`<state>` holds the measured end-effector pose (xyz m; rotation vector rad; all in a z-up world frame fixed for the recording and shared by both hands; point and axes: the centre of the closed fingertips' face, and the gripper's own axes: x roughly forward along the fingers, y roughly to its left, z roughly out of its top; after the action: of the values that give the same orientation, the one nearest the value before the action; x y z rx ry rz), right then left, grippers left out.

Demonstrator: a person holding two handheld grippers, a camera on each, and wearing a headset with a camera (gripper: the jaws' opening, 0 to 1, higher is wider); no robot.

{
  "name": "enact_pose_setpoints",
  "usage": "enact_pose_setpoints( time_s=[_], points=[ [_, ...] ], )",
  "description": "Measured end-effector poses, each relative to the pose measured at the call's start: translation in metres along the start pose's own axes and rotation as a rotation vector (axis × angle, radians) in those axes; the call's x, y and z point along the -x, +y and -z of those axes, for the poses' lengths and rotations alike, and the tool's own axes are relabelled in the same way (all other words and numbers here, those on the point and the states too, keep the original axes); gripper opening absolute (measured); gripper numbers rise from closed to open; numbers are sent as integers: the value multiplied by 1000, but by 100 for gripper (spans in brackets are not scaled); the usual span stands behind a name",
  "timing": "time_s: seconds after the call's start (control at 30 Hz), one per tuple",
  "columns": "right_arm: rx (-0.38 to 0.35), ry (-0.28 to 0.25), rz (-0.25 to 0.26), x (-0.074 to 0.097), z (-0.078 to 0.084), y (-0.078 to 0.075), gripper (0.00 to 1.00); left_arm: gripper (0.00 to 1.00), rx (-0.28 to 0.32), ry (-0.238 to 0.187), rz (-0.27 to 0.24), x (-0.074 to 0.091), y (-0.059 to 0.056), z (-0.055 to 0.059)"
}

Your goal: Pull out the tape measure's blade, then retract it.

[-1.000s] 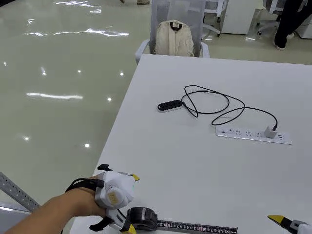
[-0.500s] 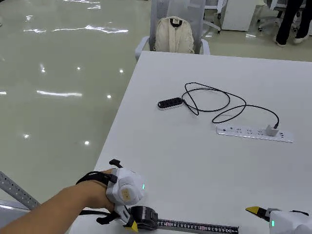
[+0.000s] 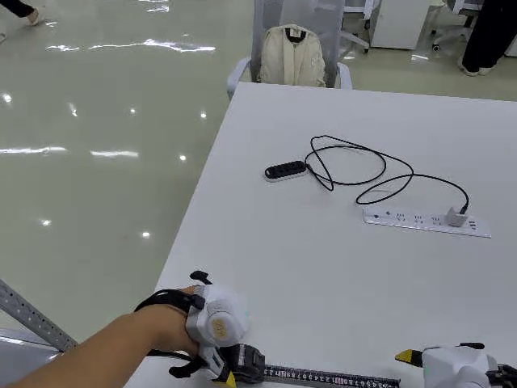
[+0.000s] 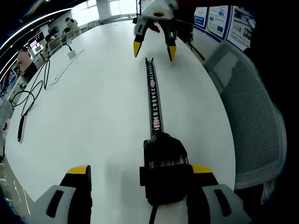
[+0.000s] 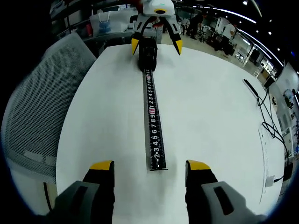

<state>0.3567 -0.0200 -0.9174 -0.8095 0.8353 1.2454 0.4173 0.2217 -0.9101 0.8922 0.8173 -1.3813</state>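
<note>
The black tape measure case (image 4: 166,170) lies on the white table (image 3: 323,267), between the spread jaws of my left gripper (image 4: 139,169), close against the right-hand jaw with a gap on the other side. Its blade (image 4: 152,100) lies pulled out flat along the table. The blade's end (image 5: 159,164) rests between the fingers of my right gripper (image 5: 150,165), which is open and touches nothing. In the head view the case (image 3: 244,363) and blade (image 3: 331,377) sit at the table's near edge, left gripper beside the case.
A white power strip (image 3: 424,222) with a looped black cable (image 3: 355,166) and a small black device (image 3: 285,170) lie mid-table. A chair with a cream backpack (image 3: 291,58) stands at the far end. A grey mesh chair (image 4: 252,107) is beside the near edge.
My right gripper has come in from the right edge towards the blade's end. My left gripper has shifted a little right and down, closer around the case. The blade's length looks unchanged.
</note>
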Motion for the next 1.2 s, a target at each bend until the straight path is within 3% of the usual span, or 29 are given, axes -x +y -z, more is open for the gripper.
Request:
enact_pose_setpoints(
  time_s=[0.23,0.37,0.5,0.57,0.6,0.63,0.67,0.7,0.77,0.83,0.9,1.07,1.2],
  points=[
    [11,49,-17,-14,9,-11,44,80,49,-21,-9,-1,1,0],
    [-14,44,-34,-19,11,-13,41,82,170,-114,-51,3,7,-10],
    [-30,49,-50,-20,11,-10,34,89,314,-193,-113,6,16,-14],
    [-36,56,-50,-19,13,-9,28,96,414,-225,-179,8,23,-12],
    [-39,60,-50,-19,14,-8,25,99,473,-278,-209,10,27,-17],
    [-49,65,-49,-18,15,-8,22,100,514,-298,-218,11,27,-17],
    [-51,66,-48,-18,15,-9,19,100,545,-303,-240,12,29,-15],
    [-51,71,-49,-18,15,-9,17,100,581,-313,-298,15,34,-11],
    [-46,79,-52,-19,15,-9,16,100,591,-332,-381,21,41,-8],
    [-41,92,-58,-20,16,-9,16,100,636,-347,-398,20,36,-7],
    [-42,106,-64,-20,16,-10,16,100,640,-366,-433,21,35,-7],
    [-90,153,-72,-21,16,-11,16,100,738,-482,-472,29,32,-18],
    [-110,213,-68,-22,16,-11,15,100,804,-520,-549,33,34,-16]
  ],
)
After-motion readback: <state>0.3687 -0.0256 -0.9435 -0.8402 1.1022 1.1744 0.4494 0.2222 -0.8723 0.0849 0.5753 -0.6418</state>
